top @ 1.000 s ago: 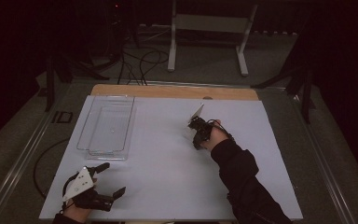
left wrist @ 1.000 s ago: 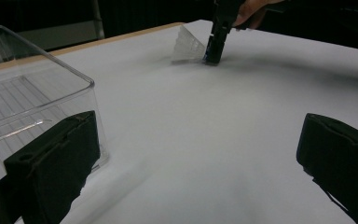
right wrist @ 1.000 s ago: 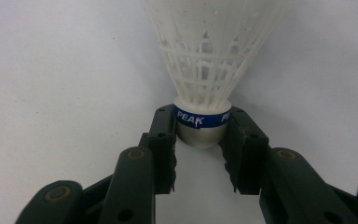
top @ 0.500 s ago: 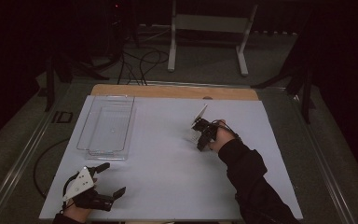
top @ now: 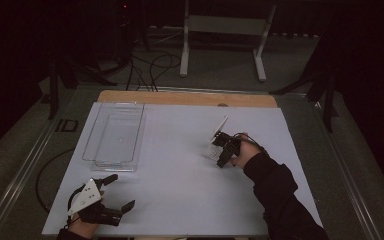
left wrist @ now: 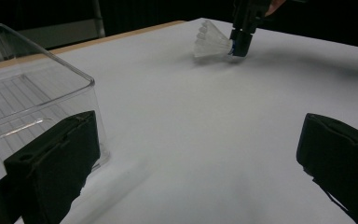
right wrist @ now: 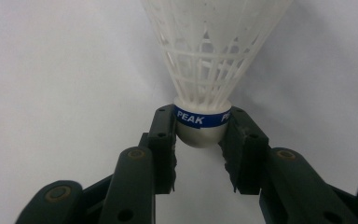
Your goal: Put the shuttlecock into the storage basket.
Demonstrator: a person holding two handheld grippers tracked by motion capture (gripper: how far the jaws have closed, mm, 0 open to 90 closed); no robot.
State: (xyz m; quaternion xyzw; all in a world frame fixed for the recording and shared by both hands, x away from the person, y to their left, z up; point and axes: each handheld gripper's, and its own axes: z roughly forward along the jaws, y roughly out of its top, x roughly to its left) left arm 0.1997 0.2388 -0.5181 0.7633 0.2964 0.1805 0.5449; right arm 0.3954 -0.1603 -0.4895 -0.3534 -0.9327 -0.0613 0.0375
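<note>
the left gripper rests near the table edge closest to the person, just in front of the clear plastic bin, its fingers spread wide with nothing between them. to the right of the bin, well apart from it, a white plastic shuttlecock lies on the table with the right gripper closed on its rounded cork base at the blue band, skirt pointing away.

the risk, as i judge it: the base is round and smooth and the fingers grip only its sides, so it could pivot or pop out on a lift; squeezing higher would crush the thin skirt.

the band's print is cut off past "peak". in the high view the shuttlecock is small and partly behind the gripper, so whether it is touching the table or just lifted is hard to tell.
</note>
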